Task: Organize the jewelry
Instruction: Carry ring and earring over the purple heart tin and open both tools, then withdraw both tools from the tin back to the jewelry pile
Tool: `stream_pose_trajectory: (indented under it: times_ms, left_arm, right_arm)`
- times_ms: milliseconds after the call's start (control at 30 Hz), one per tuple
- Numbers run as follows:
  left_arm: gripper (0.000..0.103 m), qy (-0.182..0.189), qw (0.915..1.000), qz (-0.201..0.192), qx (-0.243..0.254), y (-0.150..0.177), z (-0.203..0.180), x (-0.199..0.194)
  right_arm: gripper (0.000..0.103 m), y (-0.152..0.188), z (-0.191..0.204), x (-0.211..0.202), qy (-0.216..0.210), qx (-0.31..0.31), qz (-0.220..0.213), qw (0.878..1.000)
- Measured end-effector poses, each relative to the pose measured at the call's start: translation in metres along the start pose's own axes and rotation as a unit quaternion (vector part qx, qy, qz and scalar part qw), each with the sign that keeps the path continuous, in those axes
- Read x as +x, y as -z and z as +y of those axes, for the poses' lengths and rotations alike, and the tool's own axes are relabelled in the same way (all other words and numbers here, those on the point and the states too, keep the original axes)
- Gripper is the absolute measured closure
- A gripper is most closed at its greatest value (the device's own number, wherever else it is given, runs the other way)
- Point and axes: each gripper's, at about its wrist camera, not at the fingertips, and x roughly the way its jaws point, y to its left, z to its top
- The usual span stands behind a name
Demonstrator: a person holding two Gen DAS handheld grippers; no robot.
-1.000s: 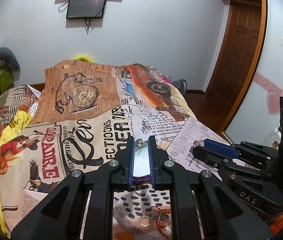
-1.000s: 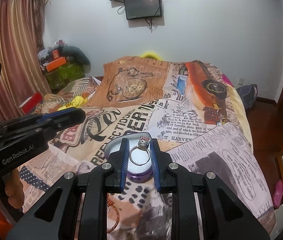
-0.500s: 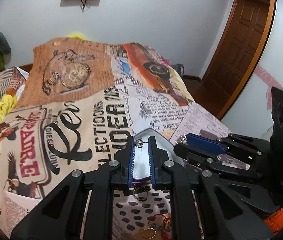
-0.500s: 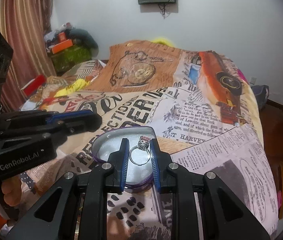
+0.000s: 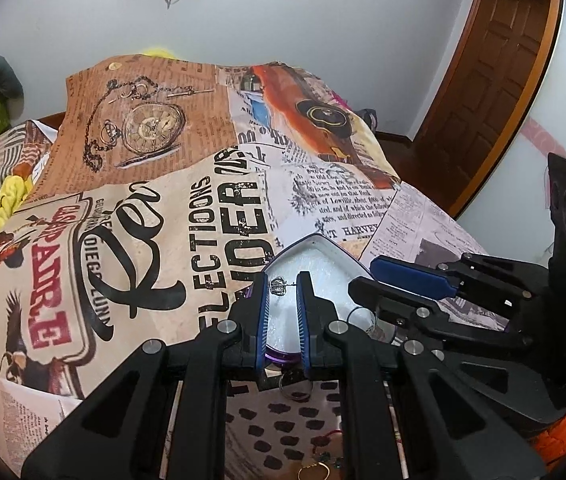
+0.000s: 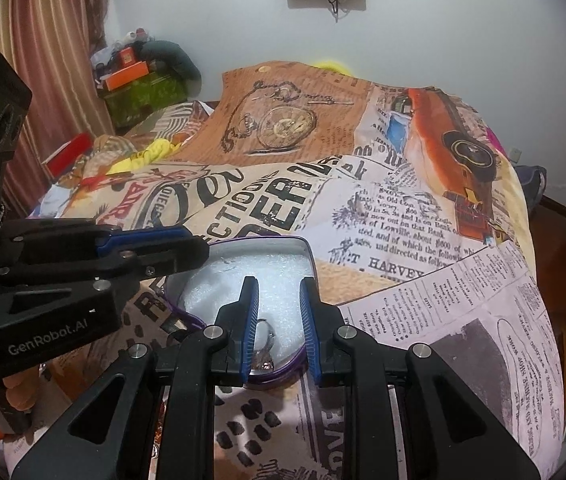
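Both grippers are coming down closer over the heart-shaped tin (image 5: 315, 248) than a second ago, and the ring the right one was carrying high at its tips is now sitting low between its jaws, down by the tin's near rim. So we're in the drop-off step. The left gripper (image 5: 283, 285) is pinching a tiny crown-topped ring (image 5: 279, 285) right at its tips, over the white foam lining. The right gripper (image 6: 279, 292) is looking nearly closed, but honestly I can't tell if the stone ring (image 6: 265, 342) is gripped or already resting on the foam. Next it's probably easing the jaws apart so both rings settle inside. More loose jewelry (image 5: 315, 468) is waiting on the bedspread (image 5: 123, 240).
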Motion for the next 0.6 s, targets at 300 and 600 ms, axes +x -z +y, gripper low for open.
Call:
stream_pose_trajectory:
  times_ms: [300,600]
  left_arm:
    - [0.091,-0.009,0.9999,0.008,0.005,0.001,-0.003,-0.003]
    - [0.09,-0.027,0.9992,-0.001,0.028,0.005,-0.015,-0.026]
  right_arm:
    - [0.084,0.001,0.0,-0.003,-0.003,0.001,0.005,1.0]
    - [0.071,0.003,0.002,-0.027,0.018,0.01,0.002,1.0]
